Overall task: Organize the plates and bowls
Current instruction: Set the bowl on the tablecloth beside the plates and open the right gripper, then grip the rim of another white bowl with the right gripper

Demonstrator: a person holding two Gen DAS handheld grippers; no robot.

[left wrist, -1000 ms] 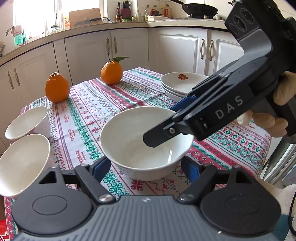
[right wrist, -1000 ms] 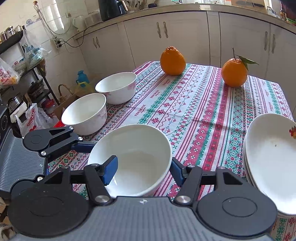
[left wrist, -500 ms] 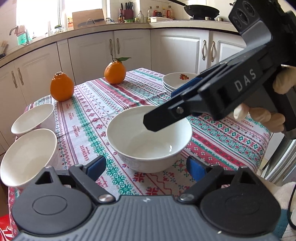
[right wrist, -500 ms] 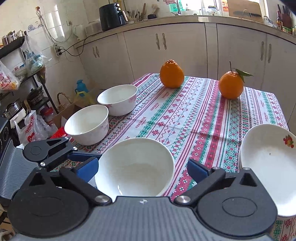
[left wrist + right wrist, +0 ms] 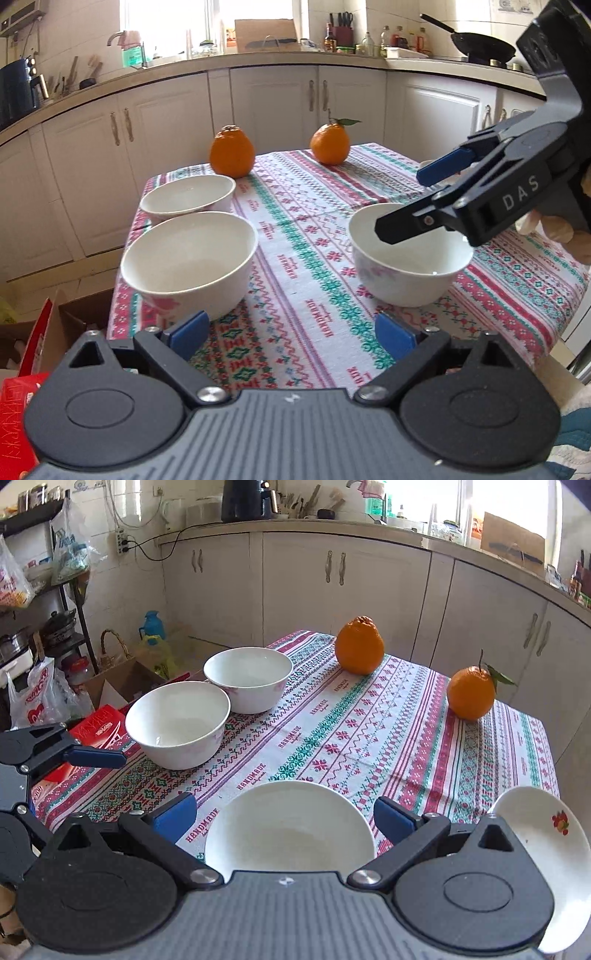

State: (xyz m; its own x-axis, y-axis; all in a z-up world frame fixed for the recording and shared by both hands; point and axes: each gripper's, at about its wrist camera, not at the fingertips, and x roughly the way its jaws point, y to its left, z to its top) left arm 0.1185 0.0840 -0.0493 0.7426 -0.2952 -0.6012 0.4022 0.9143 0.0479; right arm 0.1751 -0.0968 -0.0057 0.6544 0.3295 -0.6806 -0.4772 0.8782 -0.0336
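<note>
A white bowl point(image 5: 410, 264) stands on the patterned tablecloth near the front edge of the table point(image 5: 295, 236). My right gripper point(image 5: 413, 199) hovers over its rim, open, touching nothing. In the right wrist view the same bowl point(image 5: 291, 823) lies below and between the spread jaws of my right gripper point(image 5: 286, 818). My left gripper point(image 5: 291, 332) is open with its jaws still opening and nothing between them. It sits left of that bowl. Two more white bowls point(image 5: 188, 258) point(image 5: 188, 195) stand together at the left edge. A stack of plates point(image 5: 546, 845) lies at the right.
Two oranges point(image 5: 232, 152) point(image 5: 330, 144) sit at the far end of the table. A cardboard box and a red package point(image 5: 98, 729) are on the floor beside the table's left edge. Kitchen cabinets point(image 5: 280, 107) run behind the table.
The right gripper's jaws spread wide, came off the near bowl and rose. The left gripper pulled back and swung left, its jaws widening, so the two left bowls now sit ahead of it.
</note>
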